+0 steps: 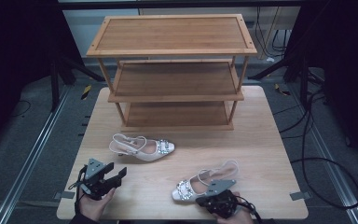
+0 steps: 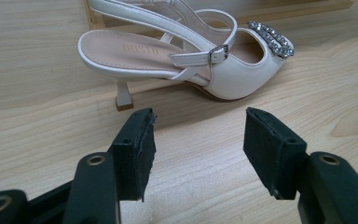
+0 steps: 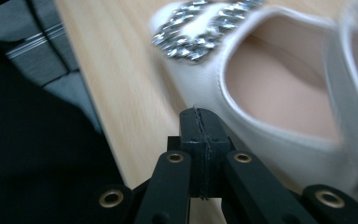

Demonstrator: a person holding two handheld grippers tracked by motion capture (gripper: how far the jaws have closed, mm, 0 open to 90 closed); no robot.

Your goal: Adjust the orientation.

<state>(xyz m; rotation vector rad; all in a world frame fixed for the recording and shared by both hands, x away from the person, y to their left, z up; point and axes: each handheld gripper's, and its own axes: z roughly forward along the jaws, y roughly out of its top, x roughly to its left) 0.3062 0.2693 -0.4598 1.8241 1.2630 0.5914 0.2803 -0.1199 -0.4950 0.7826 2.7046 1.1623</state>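
Left gripper (image 1: 120, 176), jaws wide, aims at 1 o'clock toward the cream jewelled slingback heel (image 1: 142, 148), lying 9-to-3; right gripper (image 3: 200, 122) pinched closed, empty

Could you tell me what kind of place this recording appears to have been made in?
Probably a lab or studio set up for recording handling tasks, not a home: a wooden table stands between floor rails, with loose cables and dark stand legs around it, and a bare shoe rack with two shoes as props.
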